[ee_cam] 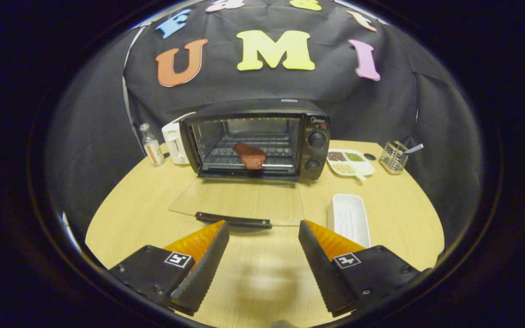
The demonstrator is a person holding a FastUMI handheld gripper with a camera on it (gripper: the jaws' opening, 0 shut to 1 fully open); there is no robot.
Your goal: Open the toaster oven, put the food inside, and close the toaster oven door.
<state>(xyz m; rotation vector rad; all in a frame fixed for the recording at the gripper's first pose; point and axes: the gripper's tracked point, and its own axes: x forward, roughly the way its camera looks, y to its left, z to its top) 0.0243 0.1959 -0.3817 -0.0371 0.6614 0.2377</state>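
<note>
Fig.: door-closing step, gripper view. Toaster oven (262, 139) stands at the far side of the table (126, 214), w/ its glass door (239, 200) swung fully down and lying flat in front of the cavity; door handle (234, 220) runs along the door's near edge. Food (249, 156), a reddish-brown slab, already sits on the wire rack (244, 159) inside the oven, so judged remaining work = shutting the door only. Gripper (262, 228) is spread wide w/ nothing between its fingers, tips just short of the handle. To do it well: come in low, get under the handle or door edge near its middle, lift in an arc about the hinge at the oven's base, then push flush. Empty white tray (349, 218) lies right of the door; keep clear of it.
</note>
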